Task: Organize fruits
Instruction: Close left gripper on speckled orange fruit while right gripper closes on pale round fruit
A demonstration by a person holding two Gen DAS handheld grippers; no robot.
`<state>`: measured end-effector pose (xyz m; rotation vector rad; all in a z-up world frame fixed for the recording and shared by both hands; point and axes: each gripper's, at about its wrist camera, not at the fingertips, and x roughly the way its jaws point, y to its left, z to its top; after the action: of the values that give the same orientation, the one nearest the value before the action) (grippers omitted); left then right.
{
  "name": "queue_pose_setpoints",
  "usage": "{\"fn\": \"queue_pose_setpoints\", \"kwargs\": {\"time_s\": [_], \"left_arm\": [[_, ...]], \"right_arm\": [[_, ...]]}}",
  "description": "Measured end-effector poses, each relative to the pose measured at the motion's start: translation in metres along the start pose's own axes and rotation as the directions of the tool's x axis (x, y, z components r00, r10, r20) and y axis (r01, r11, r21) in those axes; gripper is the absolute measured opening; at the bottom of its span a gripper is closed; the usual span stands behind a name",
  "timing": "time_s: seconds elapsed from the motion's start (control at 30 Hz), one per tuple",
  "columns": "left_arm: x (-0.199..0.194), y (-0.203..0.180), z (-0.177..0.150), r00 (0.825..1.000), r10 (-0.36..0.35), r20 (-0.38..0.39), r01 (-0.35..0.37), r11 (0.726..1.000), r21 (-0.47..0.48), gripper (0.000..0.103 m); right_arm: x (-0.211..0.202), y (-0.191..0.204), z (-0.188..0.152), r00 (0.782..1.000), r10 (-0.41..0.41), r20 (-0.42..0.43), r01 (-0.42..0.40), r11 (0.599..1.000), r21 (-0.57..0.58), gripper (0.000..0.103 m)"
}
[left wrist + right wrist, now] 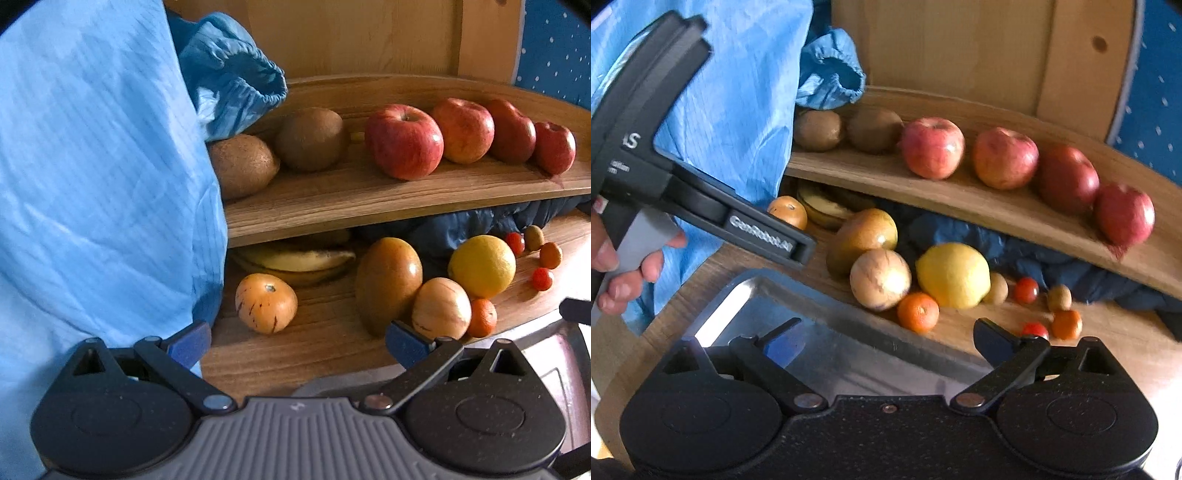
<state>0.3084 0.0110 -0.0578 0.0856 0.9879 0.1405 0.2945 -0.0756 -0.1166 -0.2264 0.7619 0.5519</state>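
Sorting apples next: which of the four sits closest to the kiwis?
The leftmost apple on the upper shelf; the other three line up to its right.

Bananas half-hidden under shelf

Soft daylight is reaching my two cameras from the right, laying white highlights on the glossy red apple and the round yellow citrus fruit. Strong glare is washing out the shiny metal tray beneath my right gripper. Deep shadow is pooling under the curved upper wooden shelf. Fisheye distortion is bending that shelf into an arc, and dark vignetting is clipping the corners. The outermost red apple is smearing with motion blur.
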Motion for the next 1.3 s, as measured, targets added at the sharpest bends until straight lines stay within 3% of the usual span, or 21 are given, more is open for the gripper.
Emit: {"fn": "queue_pose_setpoints", "kwargs": {"time_s": [0.4,0.6,0.97,1.3], "left_arm": [[0.029,0.007,0.01,0.998,-0.069,-0.014,0.068,0.997,-0.023,0.101],[0.038,0.023,0.013,0.994,-0.107,-0.009,0.106,0.989,-0.105,0.099],[0.042,0.048,0.009,0.991,-0.134,0.015,0.134,0.972,-0.191,0.089],[0.044,0.069,-0.001,0.993,-0.118,-0.011,0.112,0.961,-0.253,0.082]], "right_arm": [[0.032,0.012,0.015,1.0,-0.029,0.006,0.03,0.996,-0.085,0.082],[0.045,0.019,0.021,0.999,-0.045,0.003,0.045,0.991,-0.126,0.074],[0.061,0.026,0.027,0.999,-0.031,-0.042,0.024,0.988,-0.153,0.062],[0.071,0.028,0.03,0.996,-0.054,-0.066,0.042,0.984,-0.173,0.06]]}}
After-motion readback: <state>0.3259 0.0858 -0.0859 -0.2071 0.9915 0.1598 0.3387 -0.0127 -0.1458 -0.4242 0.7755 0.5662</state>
